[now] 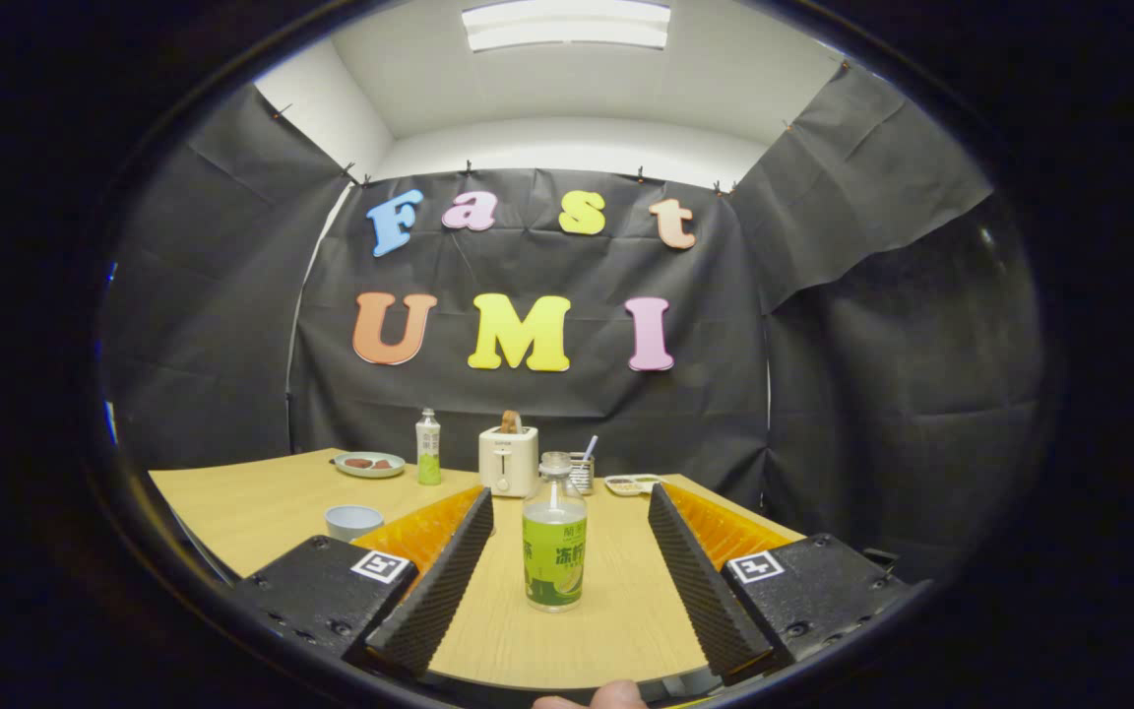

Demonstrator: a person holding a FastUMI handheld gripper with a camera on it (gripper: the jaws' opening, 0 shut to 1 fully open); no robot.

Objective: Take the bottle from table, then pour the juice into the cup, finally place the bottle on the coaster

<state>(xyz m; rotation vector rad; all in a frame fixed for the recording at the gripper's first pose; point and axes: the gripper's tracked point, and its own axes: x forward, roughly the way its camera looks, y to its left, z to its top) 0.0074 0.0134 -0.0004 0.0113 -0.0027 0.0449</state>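
Green-labelled bottle [554, 533] between spread claw [567, 512] fingers

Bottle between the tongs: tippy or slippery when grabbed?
Bottle stands tall and narrow, so a one-sided nudge would probably tip it. Its clear body looks smooth, maybe slippery above the label. Open tongs flank it, not touching.

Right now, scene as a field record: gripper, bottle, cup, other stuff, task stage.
gripper: gripper open, fingers wide apart, touching nothing
bottle: bottle with green label, upright on the table, between the fingers, not gripped
cup: cup upright, beside and beyond the left finger
far side: second bottle, toaster, plate with food, small tray
coaster: cannot pick one out
task stage: bottle not yet taken; no pour yet
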